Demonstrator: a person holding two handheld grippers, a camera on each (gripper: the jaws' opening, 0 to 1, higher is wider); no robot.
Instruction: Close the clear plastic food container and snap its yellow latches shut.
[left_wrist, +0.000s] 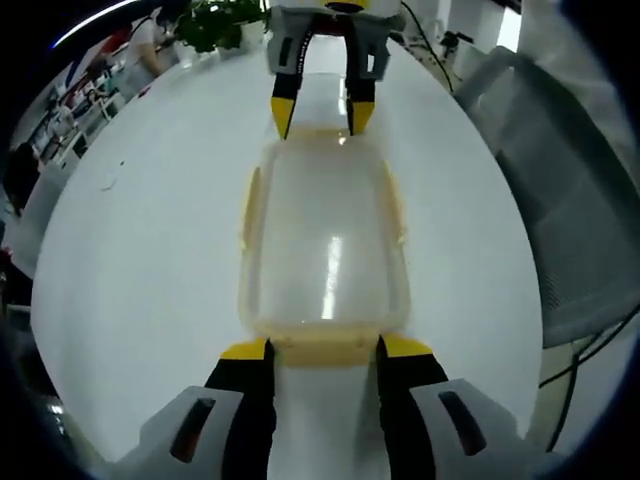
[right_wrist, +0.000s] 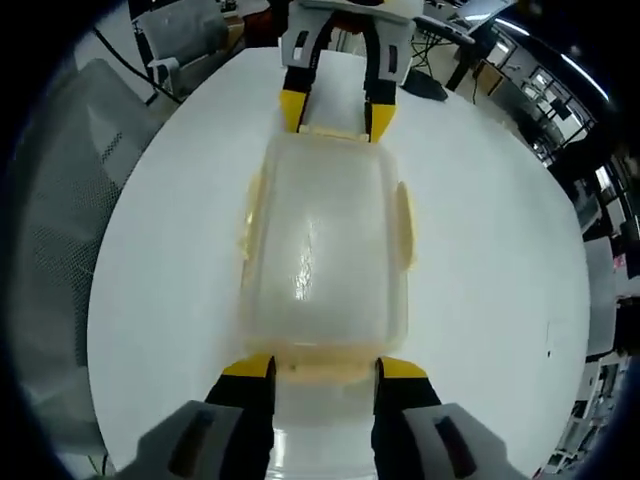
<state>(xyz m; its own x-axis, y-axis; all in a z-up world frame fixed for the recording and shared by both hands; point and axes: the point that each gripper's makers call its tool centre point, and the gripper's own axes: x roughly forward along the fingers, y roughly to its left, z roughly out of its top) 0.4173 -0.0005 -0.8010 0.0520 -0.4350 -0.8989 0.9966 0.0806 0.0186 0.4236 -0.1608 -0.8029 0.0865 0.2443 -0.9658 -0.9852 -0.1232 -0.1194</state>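
Note:
The clear plastic food container (left_wrist: 325, 240) (right_wrist: 320, 240) lies lengthwise on the white table (left_wrist: 150, 250) with its lid resting on top. Yellow side latches (left_wrist: 250, 210) (right_wrist: 403, 220) stick out along both long edges. In the left gripper view, my left gripper (left_wrist: 325, 349) is open, and its yellow-tipped jaws flank the near end latch (left_wrist: 325, 352). At the far end, my right gripper (left_wrist: 320, 112) is open at that end's rim. The right gripper view mirrors this. There the right gripper (right_wrist: 325, 367) straddles its end latch (right_wrist: 325, 372), and the left gripper (right_wrist: 337, 110) is opposite.
A grey mesh chair (left_wrist: 570, 200) (right_wrist: 60, 220) stands close to the table's edge. Black cables (left_wrist: 590, 350) hang beside it. A green plant (left_wrist: 220, 20) sits at the table's far side. Office desks (right_wrist: 570, 100) and people lie beyond the table.

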